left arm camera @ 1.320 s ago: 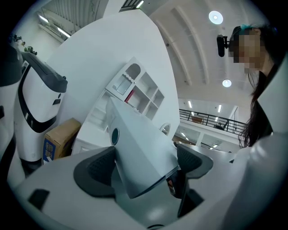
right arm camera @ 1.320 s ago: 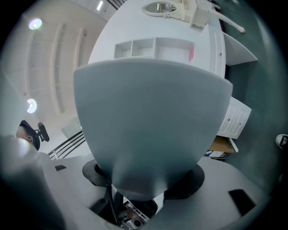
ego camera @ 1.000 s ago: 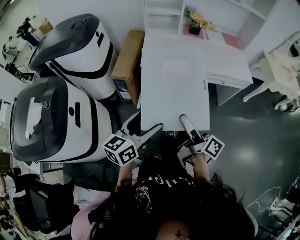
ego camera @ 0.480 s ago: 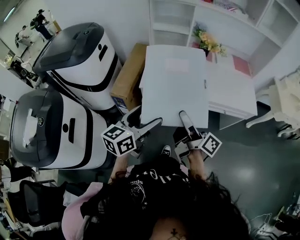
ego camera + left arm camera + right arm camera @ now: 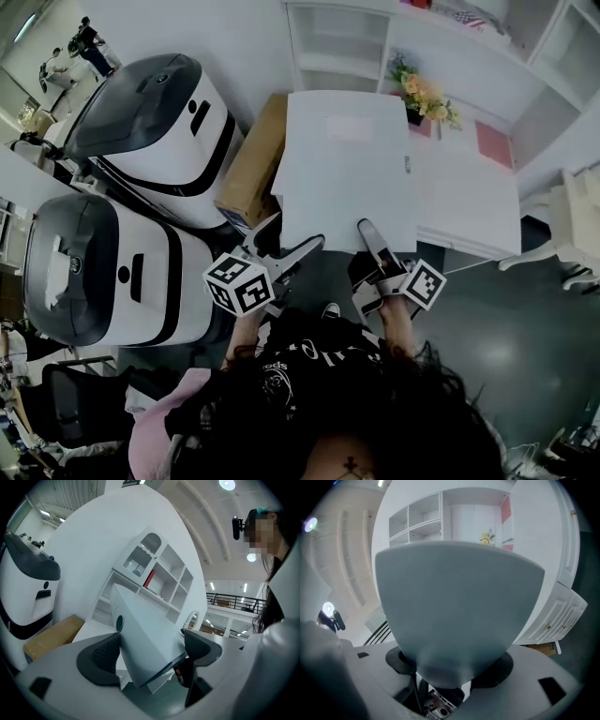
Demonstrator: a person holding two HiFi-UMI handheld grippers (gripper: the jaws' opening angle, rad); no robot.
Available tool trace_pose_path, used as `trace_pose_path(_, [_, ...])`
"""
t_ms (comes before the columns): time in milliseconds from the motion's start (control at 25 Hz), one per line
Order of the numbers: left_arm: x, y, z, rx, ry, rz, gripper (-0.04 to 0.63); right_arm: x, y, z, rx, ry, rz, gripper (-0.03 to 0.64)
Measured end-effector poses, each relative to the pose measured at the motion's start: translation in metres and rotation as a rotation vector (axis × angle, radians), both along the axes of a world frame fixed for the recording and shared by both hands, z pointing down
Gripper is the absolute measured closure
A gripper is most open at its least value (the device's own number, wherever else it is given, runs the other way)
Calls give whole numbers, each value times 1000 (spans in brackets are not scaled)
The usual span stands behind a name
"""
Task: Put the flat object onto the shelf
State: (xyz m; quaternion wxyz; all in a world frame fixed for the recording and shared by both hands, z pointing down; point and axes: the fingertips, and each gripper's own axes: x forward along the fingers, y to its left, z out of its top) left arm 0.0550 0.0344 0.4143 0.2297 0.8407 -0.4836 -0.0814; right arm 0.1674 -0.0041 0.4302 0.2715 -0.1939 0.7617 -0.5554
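Grip from both sides on a white folder [image 5: 347, 169], carried flat out ahead of the two grippers, clear of the floor and not yet on the shelf [image 5: 328, 42].

Left gripper [image 5: 298, 240]: jaws spread to the folder's thickness and closed on its near left corner. One dark pad flat against the broad face, the other against the opposite side near the edge. In the left gripper view, tilted between those pads, with a round finger hole in the spine just above the left-hand pad.

Right gripper [image 5: 370, 234]: clamped on the near edge, toward the right corner. In the right gripper view, pale sheet filling the middle and sunk between the two pads, no gap to be seen on either side.

Straight ahead of both grippers, past the folder's far edge: the shelf, white, with open compartments.

Ahead and to the right of the right gripper: yellow flowers [image 5: 427, 94], and nearer, a low white cabinet [image 5: 473, 202], partly covered by the folder in the head view.

Ahead and to the left of the left gripper: cardboard box [image 5: 251, 145], close beside the folder's left edge as seen from the head view.

Farther left of the left gripper: two large white-and-grey machines [image 5: 155, 103], one beyond the other.
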Motion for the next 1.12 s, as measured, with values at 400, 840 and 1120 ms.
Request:
trace_pose_path(400, [-7,-19,11,-47,-14,-58,146,-9,-23,17,-67,-15,-55,310])
trace_pose_path(840, [-19,-75,12,-41,-5,-20,146,-19,-75,19,-81,-6,-23,310])
trace_pose_path(1120, [-46,-131,2,-14,-2,4,146,-46,-129,7,-55,7,-10,310])
